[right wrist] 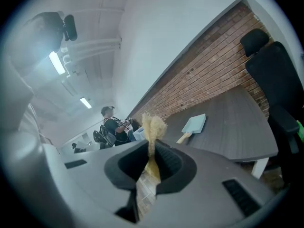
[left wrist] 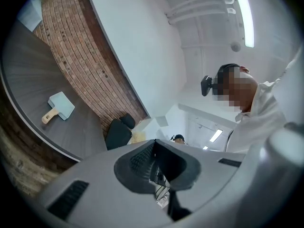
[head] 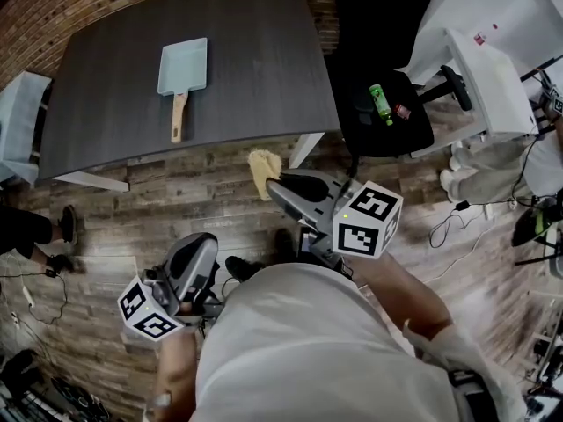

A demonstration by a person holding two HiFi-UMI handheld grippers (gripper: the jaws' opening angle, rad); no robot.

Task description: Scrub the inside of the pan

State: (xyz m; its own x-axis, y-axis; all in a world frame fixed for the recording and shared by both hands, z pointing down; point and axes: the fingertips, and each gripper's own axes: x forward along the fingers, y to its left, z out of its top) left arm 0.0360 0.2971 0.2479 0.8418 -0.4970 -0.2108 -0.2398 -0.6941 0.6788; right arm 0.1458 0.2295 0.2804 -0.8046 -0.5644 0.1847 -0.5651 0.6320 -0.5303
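Pan (head: 183, 67) lies flat on the dark tabletop (head: 255, 77), wooden handle toward the near edge, well apart from both tongs. Right tongs (right wrist: 151, 148) are clenched on a frayed yellow sponge (right wrist: 153, 125), its lower part hidden between the pads. Left tongs (left wrist: 154, 163) are pressed together, holding nothing. The person's torso (head: 299, 350) hides much of both arms

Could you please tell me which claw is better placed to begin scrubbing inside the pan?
Right. The right claw is shut on the yellow scrubbing pad and reaches closer to the pan on the table; the left claw is shut on nothing and held farther back.
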